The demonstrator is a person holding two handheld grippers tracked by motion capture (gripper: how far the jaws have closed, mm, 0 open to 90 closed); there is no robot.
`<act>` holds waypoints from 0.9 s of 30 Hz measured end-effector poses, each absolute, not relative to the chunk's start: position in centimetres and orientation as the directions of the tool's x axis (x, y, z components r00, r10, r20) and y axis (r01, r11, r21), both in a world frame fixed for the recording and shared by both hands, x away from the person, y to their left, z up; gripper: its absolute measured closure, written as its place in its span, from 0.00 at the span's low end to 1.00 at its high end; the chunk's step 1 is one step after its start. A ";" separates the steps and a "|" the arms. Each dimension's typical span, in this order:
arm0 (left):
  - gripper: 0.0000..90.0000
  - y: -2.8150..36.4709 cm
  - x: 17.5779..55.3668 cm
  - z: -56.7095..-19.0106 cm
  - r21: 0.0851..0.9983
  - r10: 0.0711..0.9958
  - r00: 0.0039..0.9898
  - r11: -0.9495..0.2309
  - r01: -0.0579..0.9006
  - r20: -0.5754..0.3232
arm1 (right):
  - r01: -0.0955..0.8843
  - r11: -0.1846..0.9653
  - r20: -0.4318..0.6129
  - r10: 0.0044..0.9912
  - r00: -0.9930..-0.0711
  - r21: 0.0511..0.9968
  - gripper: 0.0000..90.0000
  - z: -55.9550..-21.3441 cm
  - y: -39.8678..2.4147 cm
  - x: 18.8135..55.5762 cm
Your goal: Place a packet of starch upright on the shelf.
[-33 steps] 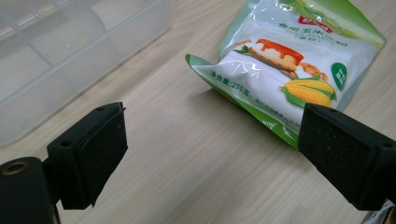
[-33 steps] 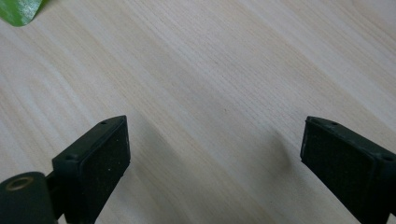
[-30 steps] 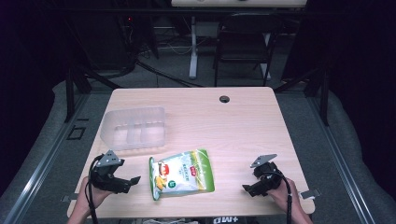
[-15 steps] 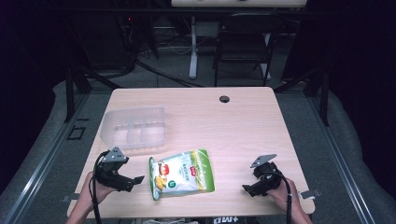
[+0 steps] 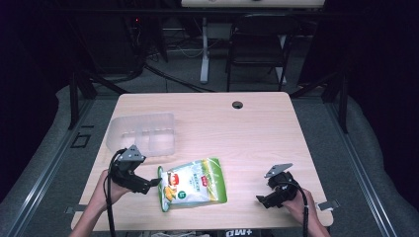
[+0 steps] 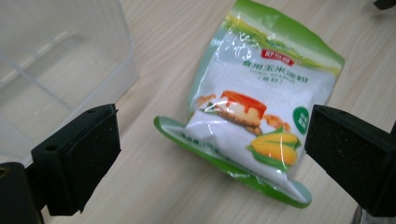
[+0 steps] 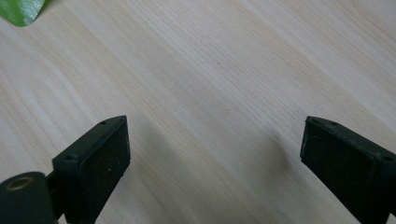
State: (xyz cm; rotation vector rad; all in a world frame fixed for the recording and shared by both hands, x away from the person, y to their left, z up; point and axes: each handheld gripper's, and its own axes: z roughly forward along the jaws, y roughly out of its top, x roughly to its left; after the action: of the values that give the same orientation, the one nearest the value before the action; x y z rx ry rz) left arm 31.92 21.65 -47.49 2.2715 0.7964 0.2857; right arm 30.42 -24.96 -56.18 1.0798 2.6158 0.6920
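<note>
Just ahead of left tool (image 6: 210, 154), pouch (image 6: 261, 98).

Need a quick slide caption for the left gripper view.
Open left gripper aimed at a green starch pouch lying beside a clear plastic box.

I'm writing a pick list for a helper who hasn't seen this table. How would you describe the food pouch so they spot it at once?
On the light wooden table, look at the near edge, just in front of the clear plastic container. The pouch lies flat there, right beside the left claw. It is the one colourful item: green-bordered, white in the middle, with pictures of corn and a cake.
</note>
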 end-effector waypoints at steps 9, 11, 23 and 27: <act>0.04 19.3 34.4 -45.7 0.685 0.566 0.824 -0.589 0.429 -0.030 | 0.601 0.615 -0.025 0.709 -0.705 0.511 0.09 -56.1 -25.1 30.3; 0.04 18.7 35.1 -45.6 0.682 0.549 0.835 -0.598 0.421 -0.035 | 0.601 0.616 -0.024 0.709 -0.705 0.509 0.09 -56.1 -25.0 30.4; 0.04 14.6 38.1 -47.2 0.631 0.488 0.869 -0.649 0.426 -0.084 | 0.604 0.614 -0.012 0.707 -0.708 0.509 0.09 -56.2 -25.1 30.4; 0.02 13.6 38.8 -48.0 0.614 0.478 0.873 -0.662 0.430 -0.096 | 0.606 0.611 -0.014 0.710 -0.704 0.510 0.09 -56.2 -25.1 30.4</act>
State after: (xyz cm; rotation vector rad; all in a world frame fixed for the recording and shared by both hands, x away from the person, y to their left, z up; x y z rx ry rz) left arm 38.79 13.63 -48.03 2.3856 0.6527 0.0961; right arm 30.41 -25.11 -56.23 1.0862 2.6220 0.7106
